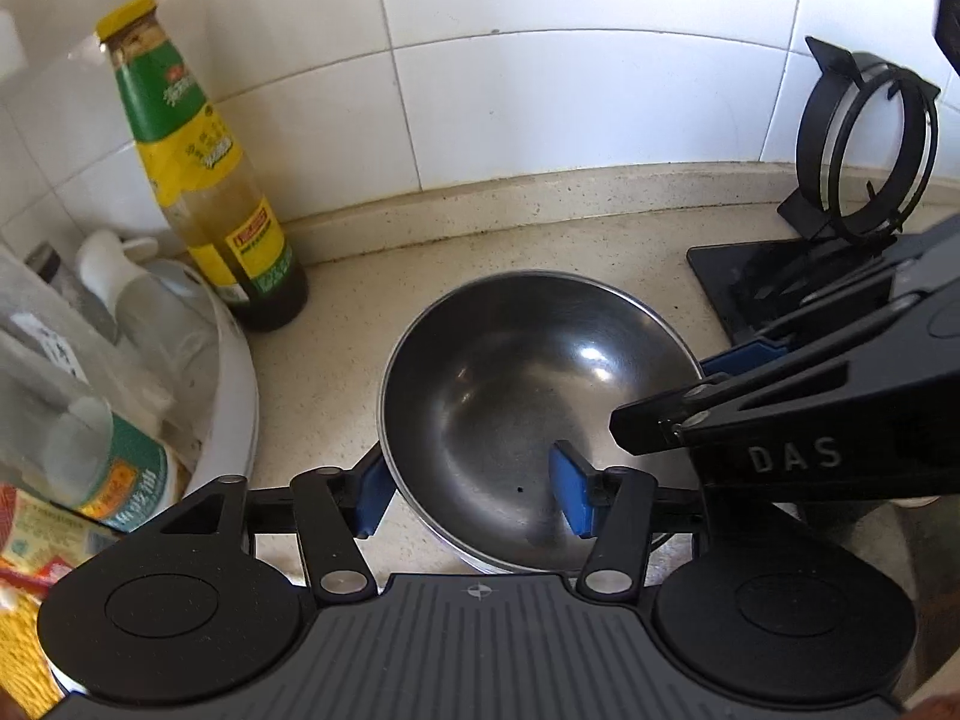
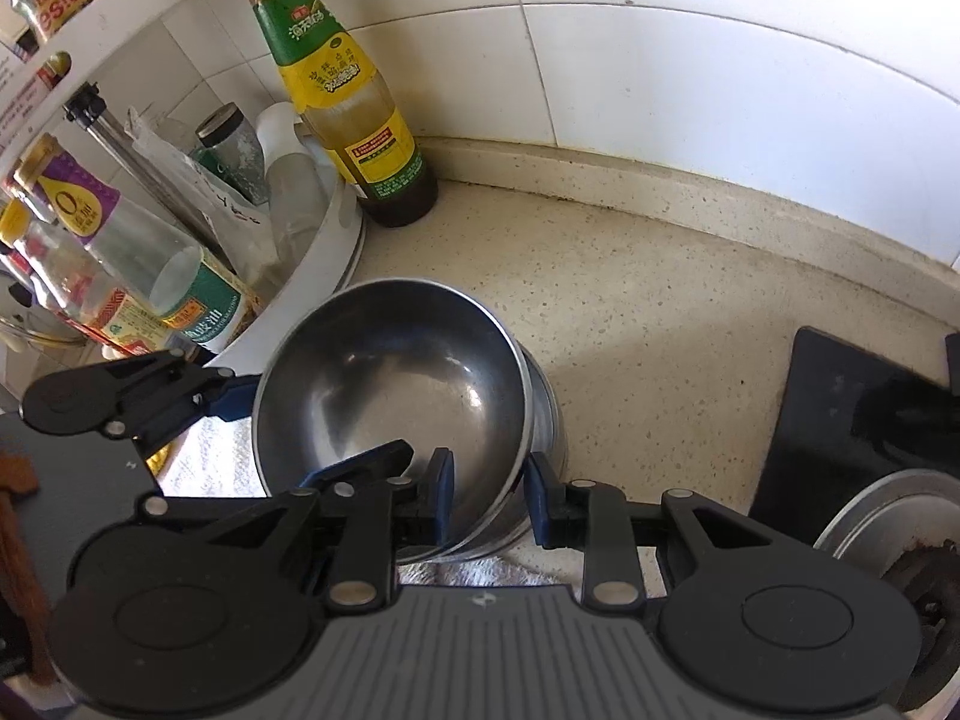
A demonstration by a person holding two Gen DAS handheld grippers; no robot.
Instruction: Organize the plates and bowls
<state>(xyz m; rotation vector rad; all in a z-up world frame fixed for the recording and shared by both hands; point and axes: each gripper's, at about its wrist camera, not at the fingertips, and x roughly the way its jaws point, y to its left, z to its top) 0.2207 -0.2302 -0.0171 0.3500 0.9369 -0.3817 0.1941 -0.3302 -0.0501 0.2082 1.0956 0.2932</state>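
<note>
White wall tiles back a speckled beige countertop (image 2: 660, 312), and on it I see a steel bowl (image 1: 528, 396) nested in a stack of bowls (image 2: 543, 420).

My left gripper (image 1: 474, 498) is spread wide across the bowl's near rim: one blue pad sits outside the wall, the other hangs inside the basin, and neither looks to be pressing on the metal, so I read it as released. It reaches in low over the rim, aimed at the wall.

My right gripper (image 2: 489, 501) straddles the rim on its own side, with one pad inside the bowl and one outside beside the stack. Those fingers are also parted, with a gap either side of the rim, gripping nothing. From the left view it comes in from the right, angled down over the bowl.

Beyond the fingers, a sauce bottle (image 2: 342, 96) stands against the tiles, next to a white rack of jars (image 2: 312, 276). Off to the right lies a black stove top (image 2: 852, 420).
</note>
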